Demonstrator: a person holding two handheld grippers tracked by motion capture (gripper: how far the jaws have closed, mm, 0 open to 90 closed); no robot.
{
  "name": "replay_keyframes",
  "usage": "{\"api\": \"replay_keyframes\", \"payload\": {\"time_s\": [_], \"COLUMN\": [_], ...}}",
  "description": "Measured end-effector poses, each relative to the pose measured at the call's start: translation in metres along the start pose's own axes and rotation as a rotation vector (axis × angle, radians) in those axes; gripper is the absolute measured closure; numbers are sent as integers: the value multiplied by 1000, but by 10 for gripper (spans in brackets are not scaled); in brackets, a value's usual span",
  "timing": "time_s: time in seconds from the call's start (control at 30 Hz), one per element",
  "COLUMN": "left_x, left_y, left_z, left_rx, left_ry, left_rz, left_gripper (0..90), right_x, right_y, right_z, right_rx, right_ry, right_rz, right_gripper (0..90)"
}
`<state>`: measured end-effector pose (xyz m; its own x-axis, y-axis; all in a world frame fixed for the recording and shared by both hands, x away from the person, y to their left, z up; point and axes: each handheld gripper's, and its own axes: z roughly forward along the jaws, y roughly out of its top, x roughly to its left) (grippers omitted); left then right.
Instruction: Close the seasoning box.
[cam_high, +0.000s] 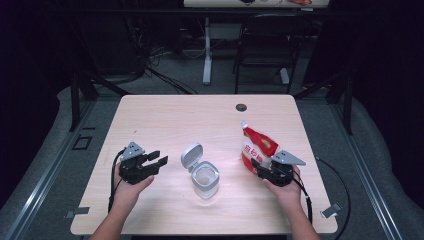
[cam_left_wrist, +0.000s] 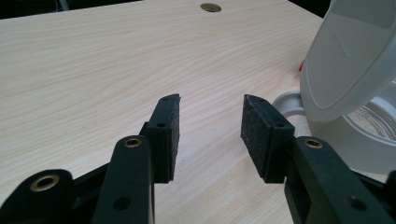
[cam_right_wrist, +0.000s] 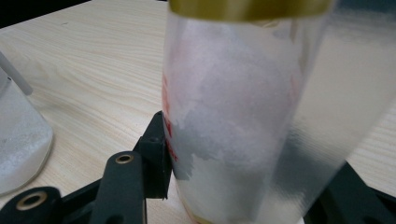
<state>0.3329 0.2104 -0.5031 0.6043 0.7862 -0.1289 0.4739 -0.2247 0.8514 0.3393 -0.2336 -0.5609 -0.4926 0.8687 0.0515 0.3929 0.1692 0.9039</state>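
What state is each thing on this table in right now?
Clear plastic container: upright, open, a little white powder inside.
Grey hinged lid: flipped up.
Red and white powder bag: clamped, tilted, top open.
Left gripper: open, empty, beside the container.
Right gripper: shut on the bag.

Gripper (cam_right_wrist: 233, 186) clamps a clear pouch (cam_right_wrist: 243, 116) — white powder inside.
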Motion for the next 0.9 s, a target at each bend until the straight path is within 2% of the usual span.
{"api": "replay_keyframes", "payload": {"time_s": [0.33, 0.43, 0.6, 0.63, 0.7, 0.9], "left_x": [1, 1, 1, 2, 2, 2], "left_y": [0, 0, 0, 0, 0, 0], "left_z": [-1, -1, -1, -1, -1, -2], "left_rx": [2, -2, -7, -7, -7, -7], "left_ry": [-1, 0, 2, 2, 2, 2], "left_rz": [3, 1, -4, -4, -3, -2], "left_gripper": [578, 578, 578, 578, 578, 578], "right_x": [4, 5, 7, 7, 9, 15], "right_y": [4, 6, 8, 10, 11, 17], "right_z": [-1, -2, -4, -6, -7, -14], "right_rx": [20, 35, 27, 41, 14, 1], "right_ry": [-1, -2, -9, -19, -18, -34], "right_rz": [-11, -26, -42, -56, -60, -101], "right_gripper": [511, 512, 514, 514, 514, 514]}}
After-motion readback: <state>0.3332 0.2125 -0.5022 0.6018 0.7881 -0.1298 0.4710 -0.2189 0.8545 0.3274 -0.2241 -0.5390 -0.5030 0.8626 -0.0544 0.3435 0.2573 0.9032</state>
